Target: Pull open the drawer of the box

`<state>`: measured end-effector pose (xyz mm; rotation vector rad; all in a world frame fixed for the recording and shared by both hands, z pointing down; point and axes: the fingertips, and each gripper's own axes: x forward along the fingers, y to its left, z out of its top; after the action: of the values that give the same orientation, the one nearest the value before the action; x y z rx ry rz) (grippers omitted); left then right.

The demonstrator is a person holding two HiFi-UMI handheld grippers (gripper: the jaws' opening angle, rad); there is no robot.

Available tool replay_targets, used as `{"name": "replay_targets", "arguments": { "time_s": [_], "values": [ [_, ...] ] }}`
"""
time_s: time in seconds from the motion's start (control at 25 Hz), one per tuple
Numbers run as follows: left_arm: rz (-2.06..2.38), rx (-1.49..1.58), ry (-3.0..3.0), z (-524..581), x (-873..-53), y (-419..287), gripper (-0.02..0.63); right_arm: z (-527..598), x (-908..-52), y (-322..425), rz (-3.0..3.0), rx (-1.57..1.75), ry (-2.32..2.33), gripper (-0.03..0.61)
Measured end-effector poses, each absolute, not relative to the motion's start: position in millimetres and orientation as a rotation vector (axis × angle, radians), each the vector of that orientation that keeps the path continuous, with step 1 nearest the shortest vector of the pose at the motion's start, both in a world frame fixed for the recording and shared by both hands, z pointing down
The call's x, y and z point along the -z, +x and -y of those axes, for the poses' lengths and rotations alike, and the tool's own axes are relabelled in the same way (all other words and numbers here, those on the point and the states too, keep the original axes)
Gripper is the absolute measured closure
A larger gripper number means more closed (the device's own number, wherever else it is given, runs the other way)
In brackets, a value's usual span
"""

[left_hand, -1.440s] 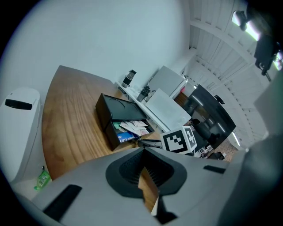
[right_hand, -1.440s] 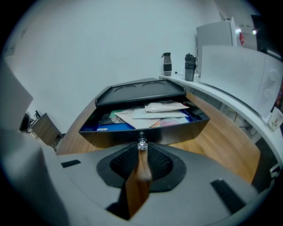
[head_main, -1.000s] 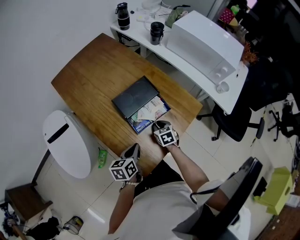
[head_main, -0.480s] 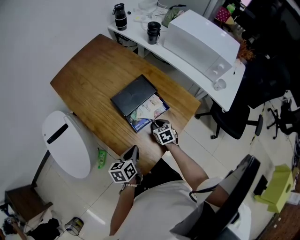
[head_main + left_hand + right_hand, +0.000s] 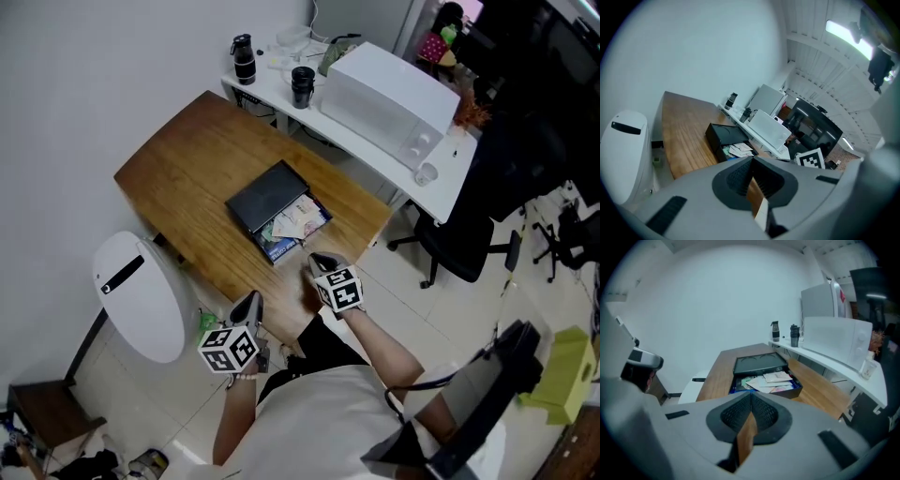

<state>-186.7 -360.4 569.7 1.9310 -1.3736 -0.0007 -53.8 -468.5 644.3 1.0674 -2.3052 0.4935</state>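
Observation:
The black box lies on the wooden table, and its drawer stands pulled out toward me, full of papers. My right gripper hovers just off the drawer's front, clear of it. Its jaws have just been closing and are shut with nothing between them. My left gripper hangs beyond the table's near corner, over the floor, also shut and empty. The right gripper view shows box and drawer beyond the right gripper. The left gripper sees the box from the side.
A white desk behind the table carries a large white appliance, a black bottle and a dark mug. A white rounded bin stands left of the table. A black office chair is at the right, a green bottle on the floor.
Both grippers have risen and drawn back toward me. The right gripper has come away from the drawer's front edge and its jaws have closed. The drawer stays pulled out.

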Motion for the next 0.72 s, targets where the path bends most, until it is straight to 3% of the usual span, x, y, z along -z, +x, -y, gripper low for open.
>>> {"name": "replay_targets", "arguments": {
  "time_s": [0.36, 0.72],
  "values": [
    [1.382, -0.036, 2.099, 319.0, -523.1, -129.2, 0.611, 388.2, -548.6, -13.5, 2.498, -0.541, 1.189, 0.589],
    [1.432, -0.023, 2.123, 306.7, -501.6, -85.3, 0.611, 350.5, -526.7, 27.8, 2.554, -0.590, 1.172, 0.591]
  ]
}}
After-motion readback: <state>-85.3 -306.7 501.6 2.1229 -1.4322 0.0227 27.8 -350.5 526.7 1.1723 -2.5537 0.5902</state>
